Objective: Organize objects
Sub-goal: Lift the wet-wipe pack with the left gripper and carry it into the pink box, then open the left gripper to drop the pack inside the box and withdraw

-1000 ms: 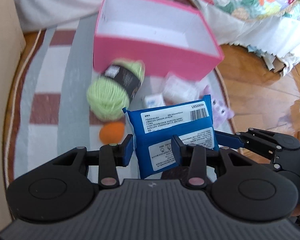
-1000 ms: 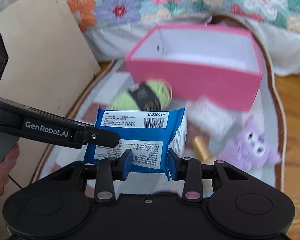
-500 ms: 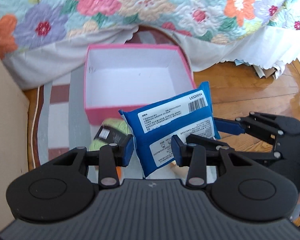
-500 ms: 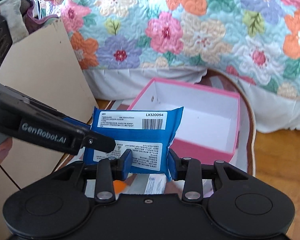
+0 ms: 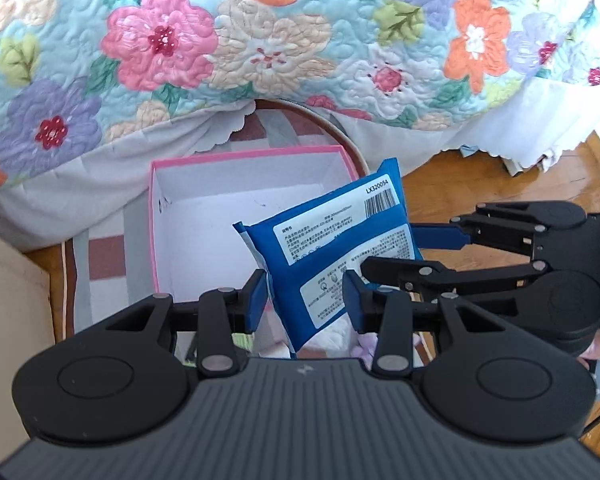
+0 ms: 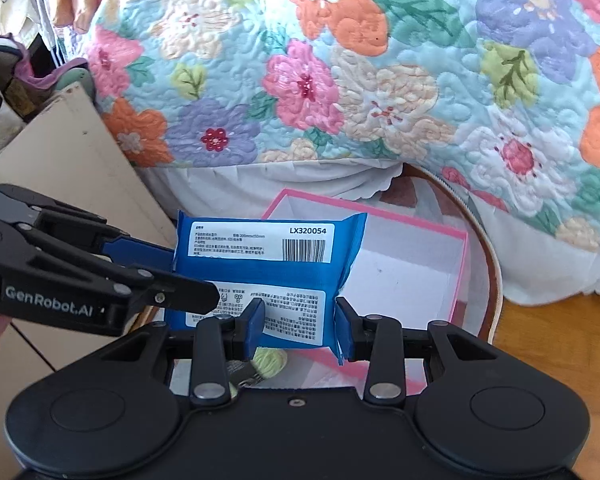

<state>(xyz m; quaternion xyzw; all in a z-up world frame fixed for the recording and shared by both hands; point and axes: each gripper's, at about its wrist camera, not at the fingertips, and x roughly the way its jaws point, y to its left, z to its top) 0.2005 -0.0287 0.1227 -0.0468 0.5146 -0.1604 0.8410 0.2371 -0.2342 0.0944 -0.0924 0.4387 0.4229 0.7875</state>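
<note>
A blue wipes packet (image 5: 332,248) with white labels is held in the air by both grippers. My left gripper (image 5: 306,300) is shut on its lower end. My right gripper (image 6: 300,320) is shut on its lower edge (image 6: 268,276). The packet hangs over the near right side of an open pink box (image 5: 156,240) with a white, empty inside; in the right wrist view the box (image 6: 458,280) is behind and to the right of the packet. A green yarn ball (image 6: 270,360) shows just below the right gripper's fingers.
A floral quilt (image 5: 260,52) hangs over a bed behind the box. A beige board (image 6: 72,168) stands at the left. A striped rug (image 5: 104,252) lies under the box on wooden floor (image 5: 480,184). A pale purple toy (image 5: 366,346) peeks out below the left gripper.
Both grippers have lifted the packet up off the rug and carried it forward over the pink box. The yarn, orange ball and toy have dropped out of sight below.
</note>
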